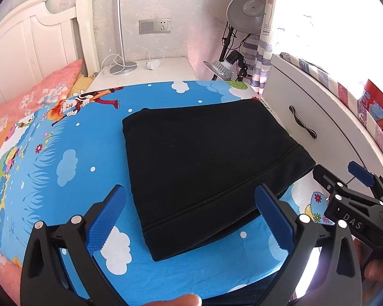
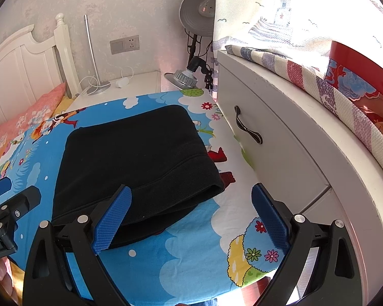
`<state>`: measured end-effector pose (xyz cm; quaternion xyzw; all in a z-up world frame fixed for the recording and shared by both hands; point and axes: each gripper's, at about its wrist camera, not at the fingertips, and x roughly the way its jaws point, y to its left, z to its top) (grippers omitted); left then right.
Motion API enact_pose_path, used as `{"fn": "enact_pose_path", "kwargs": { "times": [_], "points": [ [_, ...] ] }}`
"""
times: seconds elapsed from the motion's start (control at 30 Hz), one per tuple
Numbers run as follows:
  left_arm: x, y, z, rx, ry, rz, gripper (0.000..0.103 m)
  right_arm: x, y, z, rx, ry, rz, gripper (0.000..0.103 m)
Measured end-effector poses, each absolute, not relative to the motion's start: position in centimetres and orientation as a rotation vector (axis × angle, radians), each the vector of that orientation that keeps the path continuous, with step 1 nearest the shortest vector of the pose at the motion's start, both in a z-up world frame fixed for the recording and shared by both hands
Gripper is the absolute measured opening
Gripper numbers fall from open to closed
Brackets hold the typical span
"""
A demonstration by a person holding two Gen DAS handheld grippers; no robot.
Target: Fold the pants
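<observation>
Pants (image 1: 206,168), thick, soft and limp by the look of them, lie folded on the bed (image 1: 63,158) ahead of my left claw (image 1: 191,219) and right claw (image 2: 191,219), both spread wide and empty, so I'd pinch the banded near edge

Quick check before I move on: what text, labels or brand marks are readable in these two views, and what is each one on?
"DAS": white letters on the black body of the right gripper, seen from the left wrist view.
"obot.AI": white letters on the left gripper, cut off by the frame edge in the right wrist view.
Red box by the window: printed pattern only, no readable words.
Wall socket and cartoon bedsheet: no legible text.
</observation>
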<state>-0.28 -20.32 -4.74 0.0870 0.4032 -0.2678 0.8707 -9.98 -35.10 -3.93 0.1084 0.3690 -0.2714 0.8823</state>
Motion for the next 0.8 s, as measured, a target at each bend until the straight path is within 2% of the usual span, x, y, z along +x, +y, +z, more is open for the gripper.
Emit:
{"fn": "enact_pose_path", "kwargs": {
  "times": [0.63, 0.8],
  "points": [
    [-1.2, -20.7, -4.4, 0.161, 0.807, -0.665, 0.101, -10.4, -34.9, -4.5, 0.254, 0.76, -0.538, 0.091],
    [0.8, -16.8, -4.4, 0.091, 0.8, -0.597, 0.101, -10.1, -35.2, -5.6, 0.332, 0.747, -0.462, 0.091]
  ]
}}
